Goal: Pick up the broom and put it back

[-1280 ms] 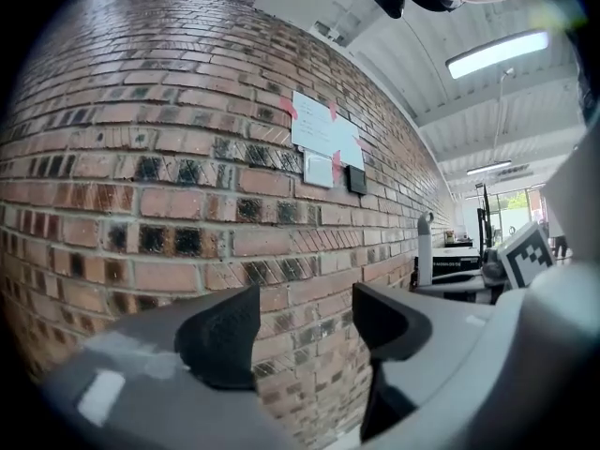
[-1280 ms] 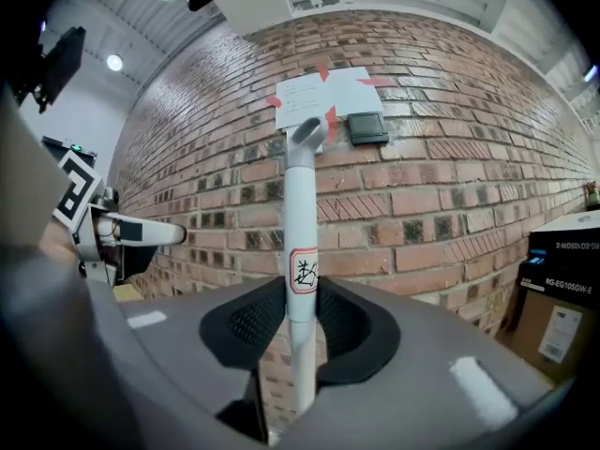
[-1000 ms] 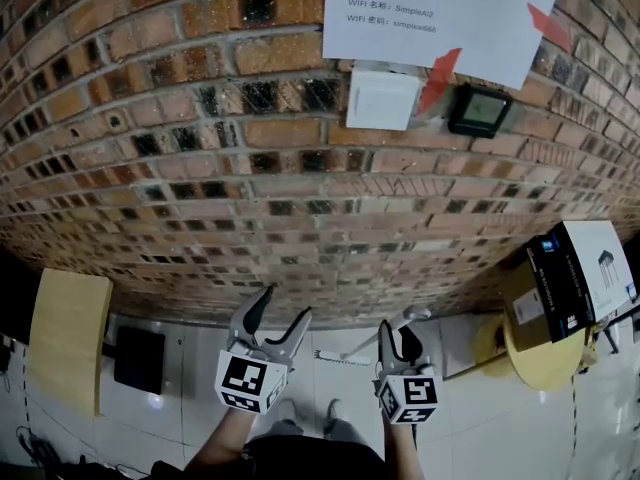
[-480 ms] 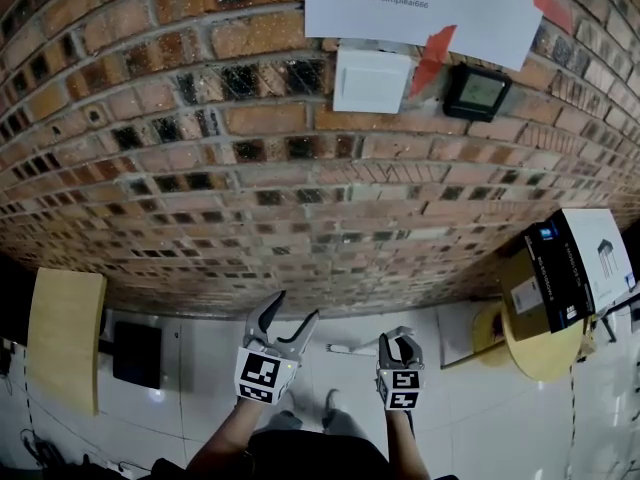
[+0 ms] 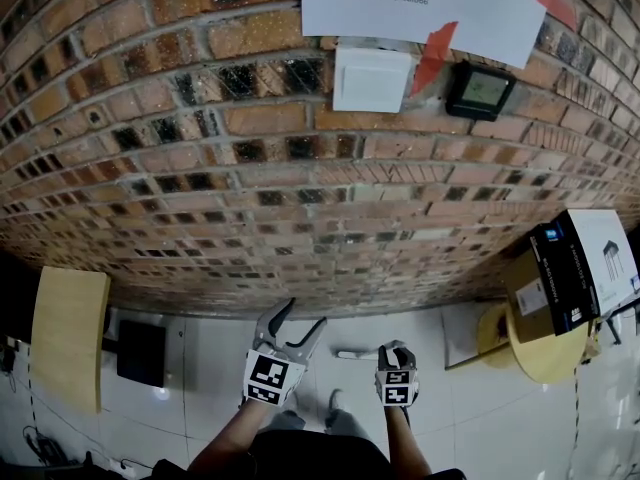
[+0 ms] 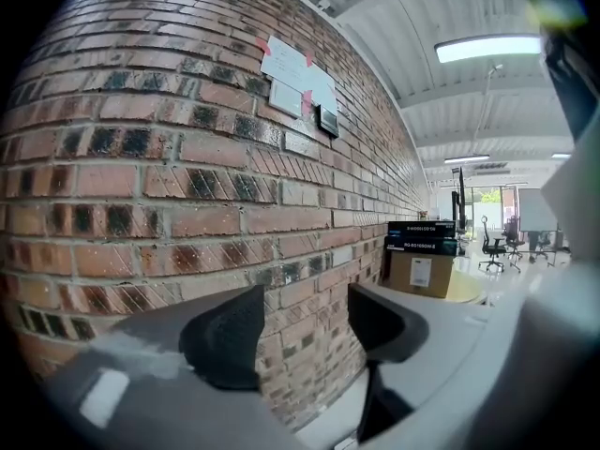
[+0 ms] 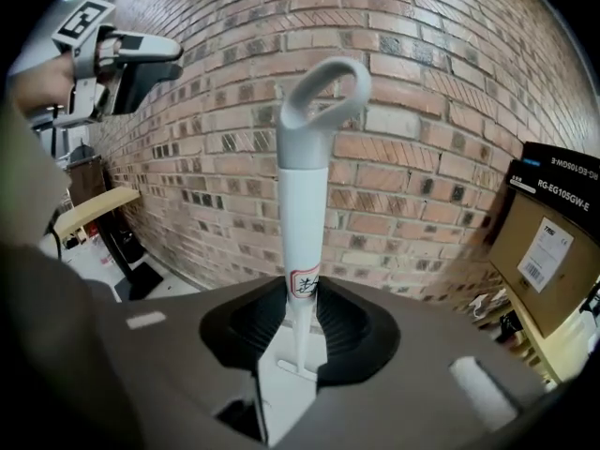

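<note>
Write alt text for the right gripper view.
The right tool is shut on a white broom handle with a grey loop end, running up the frame before a brick wall. The left tool shows at upper left, a cardboard box at right.

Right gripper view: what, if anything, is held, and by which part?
The right gripper holds the broom by its white handle, below the grey hanging loop.

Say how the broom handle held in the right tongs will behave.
Probably stiff: the white broom handle runs straight, with no sag. It is likely light, being a slim, smooth tube, so it may slip or swing, since the right tongs pinch it at one narrow spot.
</note>
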Action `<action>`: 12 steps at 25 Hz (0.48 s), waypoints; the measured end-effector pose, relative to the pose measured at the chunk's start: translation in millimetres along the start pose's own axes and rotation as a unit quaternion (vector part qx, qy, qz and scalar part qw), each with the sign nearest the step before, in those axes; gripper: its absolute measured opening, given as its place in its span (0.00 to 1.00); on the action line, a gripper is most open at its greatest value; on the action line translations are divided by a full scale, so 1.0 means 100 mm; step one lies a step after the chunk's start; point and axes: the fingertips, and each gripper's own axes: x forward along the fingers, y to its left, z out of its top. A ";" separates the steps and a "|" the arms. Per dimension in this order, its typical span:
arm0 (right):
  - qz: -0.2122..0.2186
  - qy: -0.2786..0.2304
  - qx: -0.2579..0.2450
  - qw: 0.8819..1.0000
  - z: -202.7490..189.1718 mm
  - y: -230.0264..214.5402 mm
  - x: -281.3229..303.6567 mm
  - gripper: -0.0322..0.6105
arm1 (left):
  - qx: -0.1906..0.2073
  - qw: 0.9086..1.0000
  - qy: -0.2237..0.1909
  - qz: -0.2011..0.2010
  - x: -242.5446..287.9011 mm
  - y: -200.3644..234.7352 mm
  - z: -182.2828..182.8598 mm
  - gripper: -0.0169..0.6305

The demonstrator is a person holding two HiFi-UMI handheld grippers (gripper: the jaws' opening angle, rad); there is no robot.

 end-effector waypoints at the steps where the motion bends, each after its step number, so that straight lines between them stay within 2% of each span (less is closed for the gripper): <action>1: 0.001 0.005 0.001 1.000 -0.05 0.00 0.03 0.21 | 0.000 1.000 0.001 0.001 0.00 0.00 0.00 0.46; 5: 0.006 0.002 0.001 1.000 -0.13 -0.03 0.16 0.21 | -0.001 1.000 0.006 0.010 -0.02 0.06 -0.04 0.46; 12: 0.043 -0.022 -0.007 0.999 0.16 -0.10 0.61 0.21 | -0.009 0.999 0.019 0.039 -0.12 0.21 -0.14 0.46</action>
